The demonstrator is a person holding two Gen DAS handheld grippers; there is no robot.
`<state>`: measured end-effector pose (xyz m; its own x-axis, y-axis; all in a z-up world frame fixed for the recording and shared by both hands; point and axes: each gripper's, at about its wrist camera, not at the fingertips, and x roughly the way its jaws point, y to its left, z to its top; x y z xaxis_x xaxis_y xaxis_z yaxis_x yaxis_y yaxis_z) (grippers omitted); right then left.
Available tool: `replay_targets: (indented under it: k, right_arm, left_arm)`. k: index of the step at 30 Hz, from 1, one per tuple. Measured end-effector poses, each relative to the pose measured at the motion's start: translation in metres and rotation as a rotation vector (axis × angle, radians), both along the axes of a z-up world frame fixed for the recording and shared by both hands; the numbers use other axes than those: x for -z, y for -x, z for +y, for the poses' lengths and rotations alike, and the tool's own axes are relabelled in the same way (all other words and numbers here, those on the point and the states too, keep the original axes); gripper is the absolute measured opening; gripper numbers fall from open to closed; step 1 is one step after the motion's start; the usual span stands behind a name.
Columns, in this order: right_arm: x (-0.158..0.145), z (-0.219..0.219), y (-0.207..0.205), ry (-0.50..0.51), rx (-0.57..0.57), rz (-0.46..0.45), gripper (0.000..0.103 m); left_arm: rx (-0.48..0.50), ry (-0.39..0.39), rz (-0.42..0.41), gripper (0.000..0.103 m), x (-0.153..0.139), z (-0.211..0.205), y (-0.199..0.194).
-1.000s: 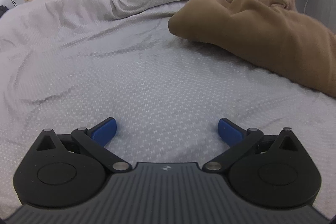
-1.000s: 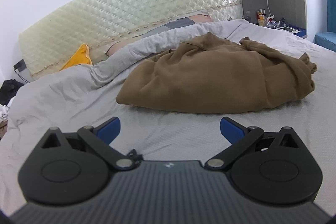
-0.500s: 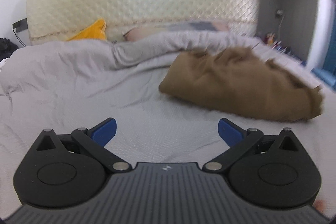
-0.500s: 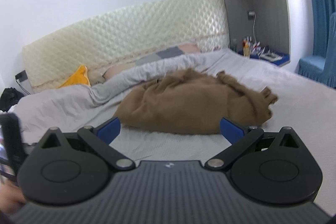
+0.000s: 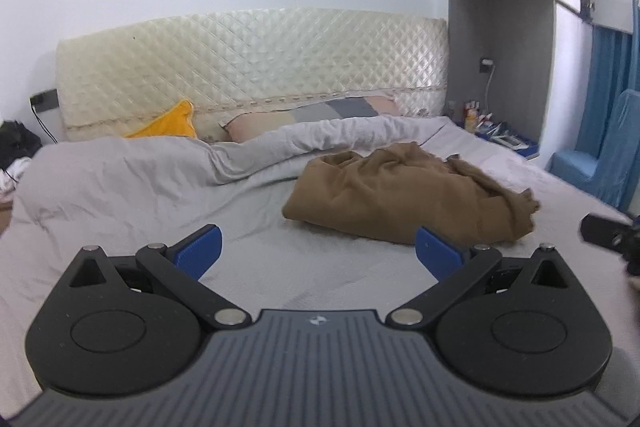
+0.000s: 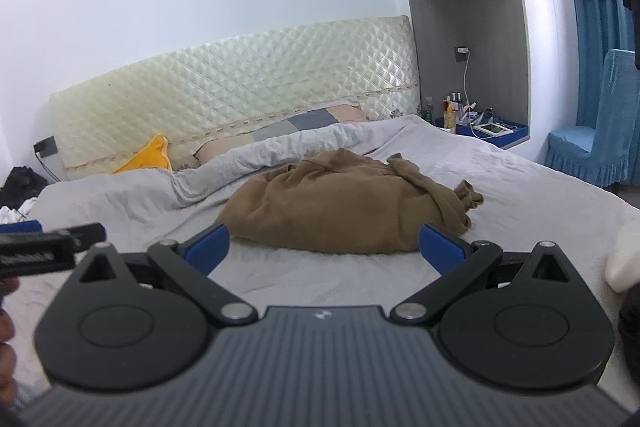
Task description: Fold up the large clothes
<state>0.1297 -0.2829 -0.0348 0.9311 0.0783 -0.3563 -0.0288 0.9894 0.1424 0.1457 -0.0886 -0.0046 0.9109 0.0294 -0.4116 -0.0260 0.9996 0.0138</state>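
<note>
A brown garment (image 5: 404, 197) (image 6: 344, 213) lies in a rumpled heap on the grey bedspread (image 5: 132, 195) (image 6: 532, 195), toward the middle right of the bed. My left gripper (image 5: 318, 253) is open, held well back from the heap with nothing between its blue pads. My right gripper (image 6: 324, 247) is open too, aimed at the heap from a distance and holding nothing. The right gripper's edge shows at the far right of the left wrist view, and the left gripper's body (image 6: 44, 247) at the left of the right wrist view.
A quilted cream headboard (image 5: 248, 67), a yellow pillow (image 5: 168, 121) and a patchwork pillow (image 5: 304, 115) line the bed's far end. A rolled grey duvet (image 6: 280, 151) runs behind the garment. A cluttered bedside shelf (image 6: 480, 125) and a blue-covered chair (image 6: 592, 147) stand right.
Both grippers have pulled back and tilted up from the bed. The garment now looks smaller and farther off, and the wall and cupboards have come into view. Both stay open.
</note>
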Motion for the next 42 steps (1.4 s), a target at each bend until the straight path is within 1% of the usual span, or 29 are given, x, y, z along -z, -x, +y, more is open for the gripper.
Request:
replay_targets:
  k: [3, 7, 11, 15, 23, 30, 42]
  right_arm:
    - [0.006, -0.002, 0.009, 0.004, 0.006, 0.015, 0.103]
    - [0.014, -0.001, 0.018, 0.019, 0.015, 0.033, 0.103]
    - [0.018, 0.001, 0.025, 0.043, 0.029, 0.032, 0.103]
    - [0.020, 0.000, 0.029, 0.040, 0.037, 0.038, 0.103]
    - [0.026, 0.003, 0.029, 0.037, 0.033, 0.056, 0.103]
    - [0.026, 0.002, 0.028, 0.034, 0.038, 0.057, 0.103]
    - [0.026, 0.000, 0.029, 0.031, 0.042, 0.052, 0.103]
  left_arm:
    - [-0.003, -0.006, -0.017, 0.103, -0.003, -0.004, 0.021]
    - [0.018, 0.021, -0.022, 0.103, -0.007, -0.006, 0.040]
    - [0.039, 0.032, -0.024, 0.103, -0.008, -0.007, 0.049]
    - [0.051, 0.028, -0.030, 0.103, -0.009, -0.008, 0.054]
    - [0.070, 0.024, -0.011, 0.103, -0.003, -0.009, 0.048]
    - [0.076, 0.022, 0.008, 0.103, 0.001, -0.010, 0.045]
    - [0.078, 0.039, 0.005, 0.103, 0.004, -0.006, 0.047]
